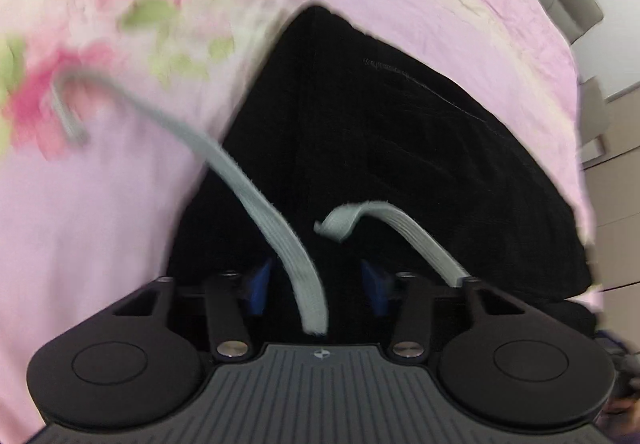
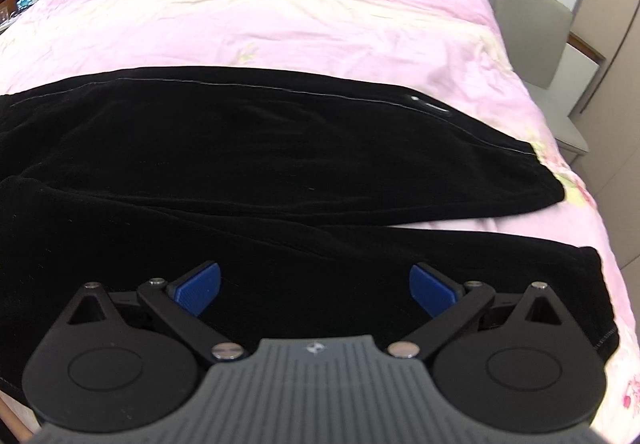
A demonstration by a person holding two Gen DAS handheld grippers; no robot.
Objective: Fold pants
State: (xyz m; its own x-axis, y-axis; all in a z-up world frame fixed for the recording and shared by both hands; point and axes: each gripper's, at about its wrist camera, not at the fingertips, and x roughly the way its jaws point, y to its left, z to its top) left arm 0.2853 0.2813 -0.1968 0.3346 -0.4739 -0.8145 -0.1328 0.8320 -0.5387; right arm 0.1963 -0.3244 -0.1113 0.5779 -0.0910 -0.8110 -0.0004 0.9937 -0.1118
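Black pants (image 2: 280, 148) near bedspread (image 2: 320, 16) edge

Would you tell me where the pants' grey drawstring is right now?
In the left wrist view, the drawstring dangles over the black pants, between the left gripper's fingers.

right gripper (image 2: 316, 284) spread wide | above black pants (image 2: 256, 148) | pink bedspread (image 2: 320, 16)
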